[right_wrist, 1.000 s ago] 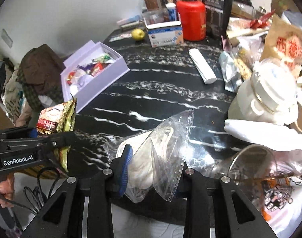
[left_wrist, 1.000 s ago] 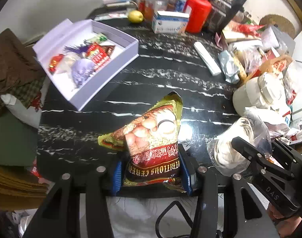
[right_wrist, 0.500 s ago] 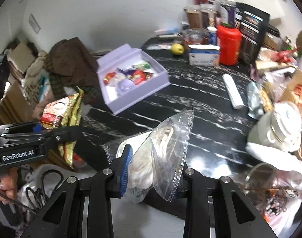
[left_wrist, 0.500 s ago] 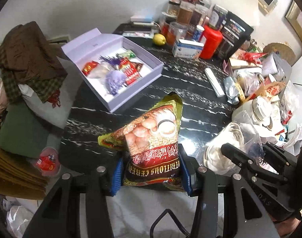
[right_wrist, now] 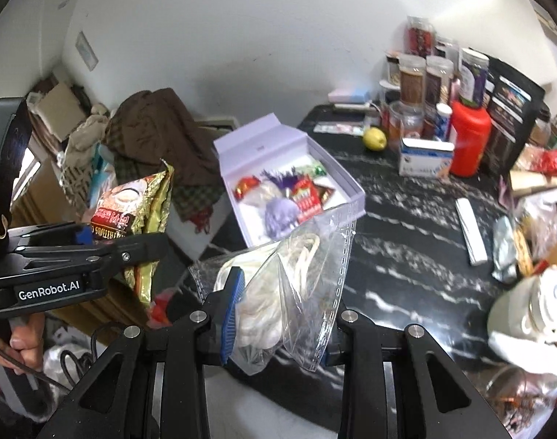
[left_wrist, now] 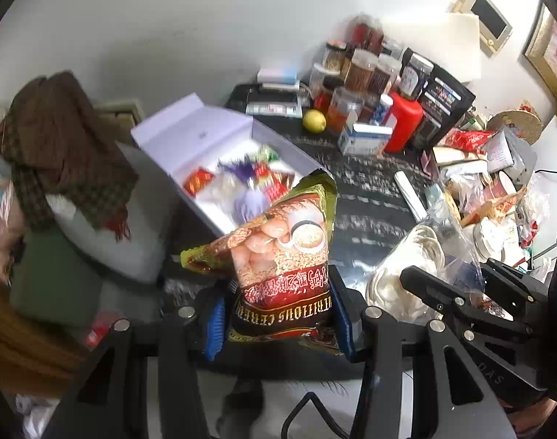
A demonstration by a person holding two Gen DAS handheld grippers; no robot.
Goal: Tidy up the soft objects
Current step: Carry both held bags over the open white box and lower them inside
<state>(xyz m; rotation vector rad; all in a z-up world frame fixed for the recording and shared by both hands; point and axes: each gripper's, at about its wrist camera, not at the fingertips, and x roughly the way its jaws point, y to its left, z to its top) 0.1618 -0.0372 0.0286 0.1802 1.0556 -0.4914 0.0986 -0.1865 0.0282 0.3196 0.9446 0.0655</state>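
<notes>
My left gripper [left_wrist: 278,314] is shut on a gold and red cereal packet [left_wrist: 282,256], held upright above the near table edge. The same packet [right_wrist: 132,216] shows at the left of the right wrist view, clamped in the left gripper [right_wrist: 106,252]. My right gripper [right_wrist: 278,314] is shut on a clear zip bag [right_wrist: 289,274] holding white cord-like material. That zip bag [left_wrist: 417,256] and the right gripper [left_wrist: 461,289] appear at the right of the left wrist view. An open lilac box [left_wrist: 220,153] with small wrapped items stands on the black marble table [right_wrist: 406,248], beyond both packets.
Jars, a red canister [right_wrist: 468,142], a lemon [right_wrist: 375,139] and a small carton crowd the table's far end. Bags, a white teapot [right_wrist: 531,311] and clutter fill its right side. A chair heaped with brown clothes [right_wrist: 157,139] stands left of the table. A hand [right_wrist: 22,344] grips the left handle.
Both grippers have lifted and pulled back from the table with their packets still clamped. The box and table now look smaller and farther, and more wall shows.
</notes>
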